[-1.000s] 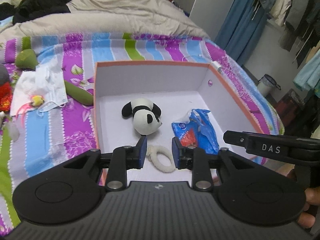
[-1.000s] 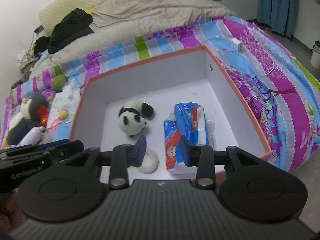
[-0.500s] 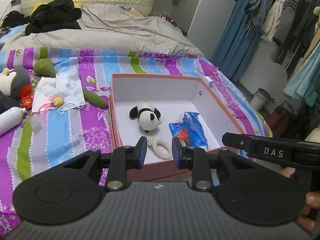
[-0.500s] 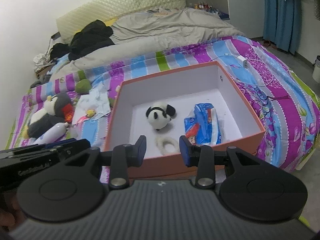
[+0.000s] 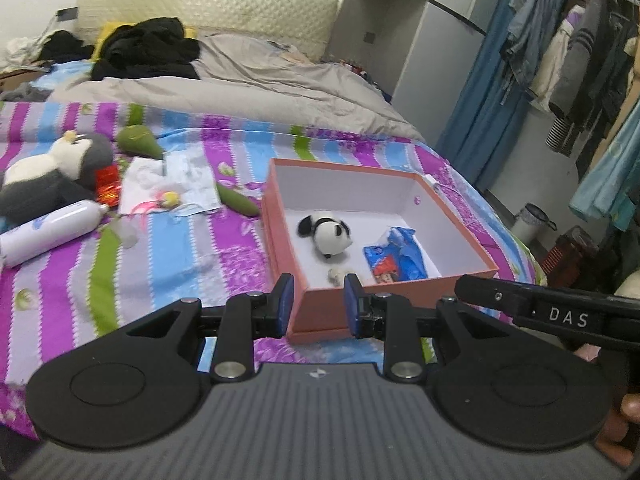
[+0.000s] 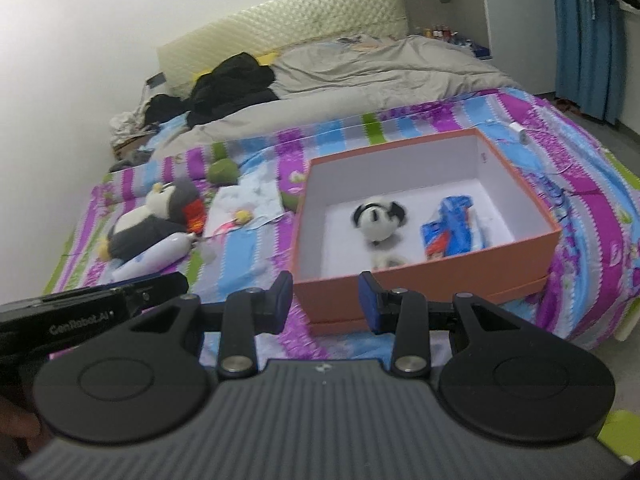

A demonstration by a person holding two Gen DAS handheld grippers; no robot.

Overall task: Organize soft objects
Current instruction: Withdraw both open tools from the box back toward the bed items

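An orange box (image 5: pixel 320 312) (image 6: pixel 440 280) with a white inside sits on the striped bed. In it lie a panda plush (image 5: pixel 326 234) (image 6: pixel 378 218), a blue tissue pack (image 5: pixel 394 258) (image 6: pixel 454 232) and a white ring (image 5: pixel 336 275) (image 6: pixel 388 261). A grey penguin plush (image 5: pixel 48 176) (image 6: pixel 148 220), two green plush pieces (image 5: pixel 138 142) (image 5: pixel 238 202) and a face mask (image 5: pixel 192 184) lie on the bed to the left. My left gripper (image 5: pixel 318 304) and right gripper (image 6: pixel 326 300) are open and empty, held back from the box's near wall.
A white bottle (image 5: pixel 48 234) (image 6: pixel 156 256) lies beside the penguin. A grey duvet (image 5: pixel 240 88) and black clothes (image 5: pixel 148 48) cover the far bed. A charger cable (image 6: pixel 520 136) lies right of the box. Hanging clothes (image 5: pixel 580 60) and a bin (image 5: pixel 534 220) stand on the right.
Both grippers have pulled back and up from over the box. The whole box and the toys on the left of the bed have come into view. The jaws stay open and empty.
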